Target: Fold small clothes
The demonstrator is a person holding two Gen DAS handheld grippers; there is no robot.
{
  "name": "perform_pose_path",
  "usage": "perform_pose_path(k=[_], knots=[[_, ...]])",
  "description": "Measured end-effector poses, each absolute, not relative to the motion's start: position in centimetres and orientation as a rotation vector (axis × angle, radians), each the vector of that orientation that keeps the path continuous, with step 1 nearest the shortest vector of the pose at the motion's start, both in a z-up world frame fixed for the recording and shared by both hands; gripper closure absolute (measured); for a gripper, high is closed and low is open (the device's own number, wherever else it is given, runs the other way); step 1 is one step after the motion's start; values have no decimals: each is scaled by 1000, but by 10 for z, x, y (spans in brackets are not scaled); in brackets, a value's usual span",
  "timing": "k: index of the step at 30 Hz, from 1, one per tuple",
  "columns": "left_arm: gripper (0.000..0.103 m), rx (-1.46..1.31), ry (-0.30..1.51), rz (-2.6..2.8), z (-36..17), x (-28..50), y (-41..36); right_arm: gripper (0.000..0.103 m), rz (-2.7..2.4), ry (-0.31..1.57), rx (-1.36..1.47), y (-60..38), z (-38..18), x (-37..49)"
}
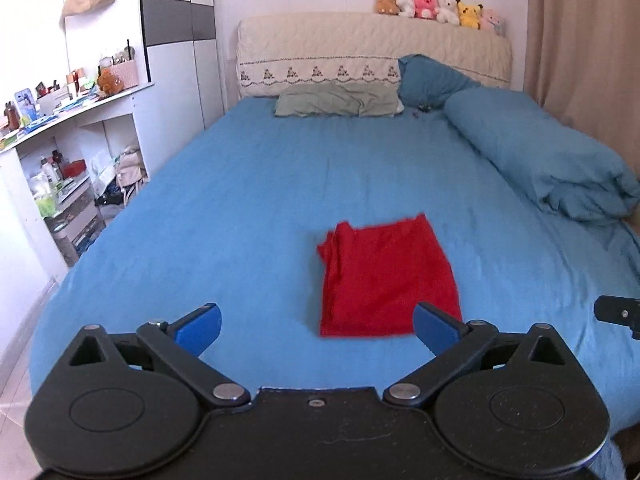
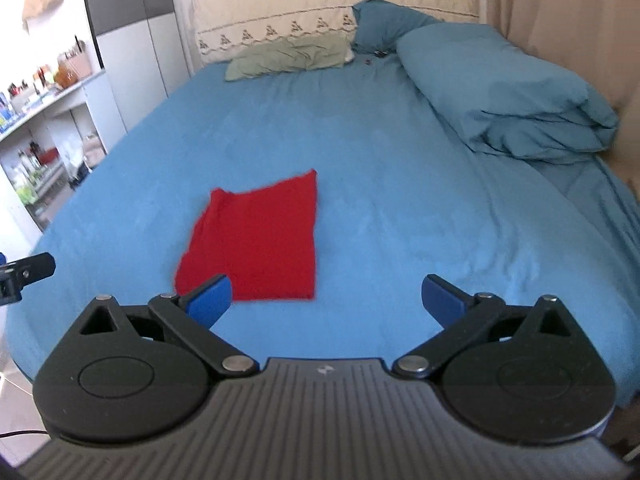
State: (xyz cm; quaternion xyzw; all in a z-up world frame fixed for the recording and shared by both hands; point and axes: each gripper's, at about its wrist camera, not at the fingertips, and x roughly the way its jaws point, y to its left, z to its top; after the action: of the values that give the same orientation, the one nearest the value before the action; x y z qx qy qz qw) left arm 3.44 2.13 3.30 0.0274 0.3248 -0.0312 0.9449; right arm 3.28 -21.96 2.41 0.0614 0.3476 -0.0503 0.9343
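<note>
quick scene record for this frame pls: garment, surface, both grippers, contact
garment: red fabric garment, folded into a rough rectangle, lying flat
surface: blue bedsheet
left gripper: open, empty, near garment's front edge
right gripper: open, empty, garment ahead toward its left finger
contact: none visible
beside: rolled blue duvet along the right edge, apart from garment

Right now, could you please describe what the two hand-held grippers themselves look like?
The left hand-held gripper and right hand-held gripper match: black bodies, round side housings, silver pivot bolts, blue finger pads. The right one's top is ribbed grey with a small logo.
</note>
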Motion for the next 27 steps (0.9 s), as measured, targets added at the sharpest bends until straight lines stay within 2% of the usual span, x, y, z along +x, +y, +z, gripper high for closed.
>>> perform_pose_path(k=[11,27], knots=[[0,85,694,-91,15,5,19,0,-111,811,90,-196,-8,-6],[0,96,687,-82,13,3,15,0,-132,813,75,-193,-13,-8]])
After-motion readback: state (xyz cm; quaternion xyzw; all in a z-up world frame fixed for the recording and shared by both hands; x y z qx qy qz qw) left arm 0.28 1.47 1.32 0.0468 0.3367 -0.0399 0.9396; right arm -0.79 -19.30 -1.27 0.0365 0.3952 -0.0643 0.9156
